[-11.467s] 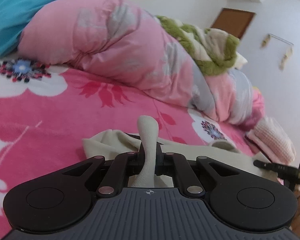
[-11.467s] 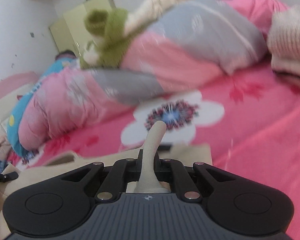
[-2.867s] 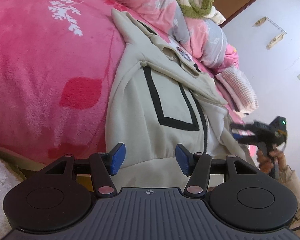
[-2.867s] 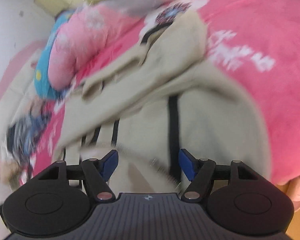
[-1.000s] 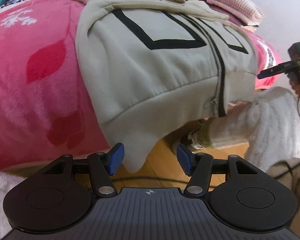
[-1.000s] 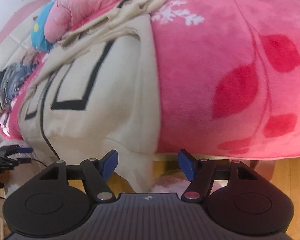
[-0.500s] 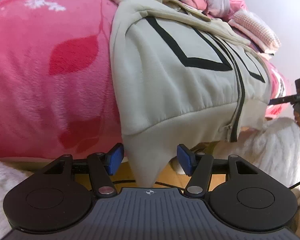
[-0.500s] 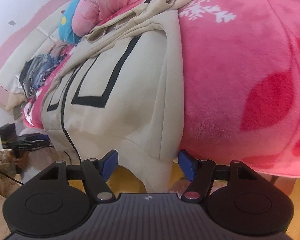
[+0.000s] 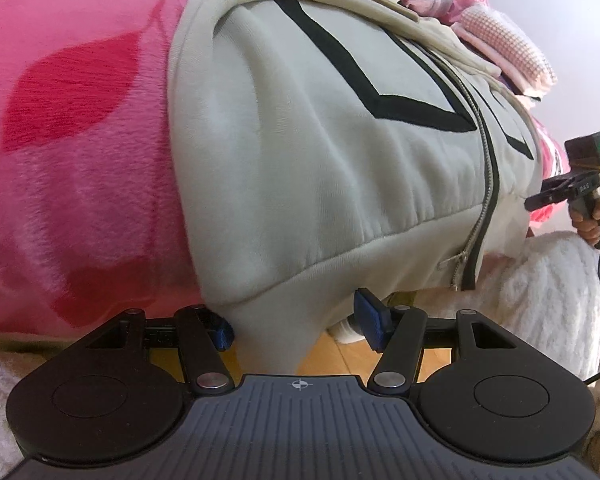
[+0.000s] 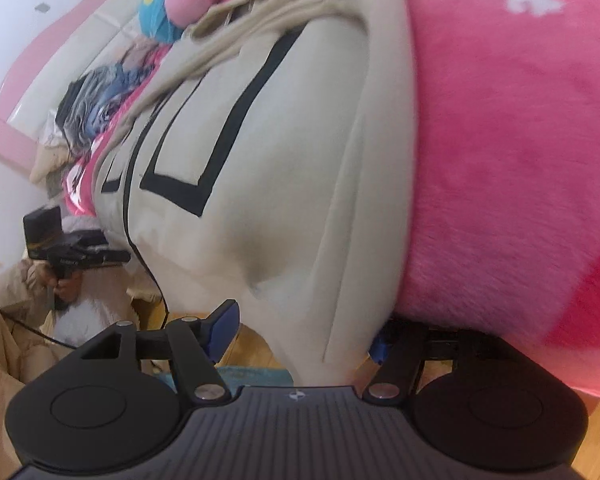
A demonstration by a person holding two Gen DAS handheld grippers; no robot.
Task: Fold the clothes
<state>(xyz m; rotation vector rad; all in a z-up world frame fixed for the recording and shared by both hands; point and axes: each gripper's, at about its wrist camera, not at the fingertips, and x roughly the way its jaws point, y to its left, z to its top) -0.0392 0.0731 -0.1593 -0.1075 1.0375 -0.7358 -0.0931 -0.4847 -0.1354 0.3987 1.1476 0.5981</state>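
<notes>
Hoodie (image 9: 324, 152) soft, floppy, med-weight; grab hem corners. Left tongs (image 9: 296, 326) & right tongs (image 10: 300, 332) apart, straddling hem, not clamped.

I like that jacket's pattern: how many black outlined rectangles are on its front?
2 on the jacket: one rectangle on each side of the zipper, the other only partly visible. More may be hidden.

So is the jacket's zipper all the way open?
No, the zipper is closed down the front of the beige jacket, joining both halves.
</notes>
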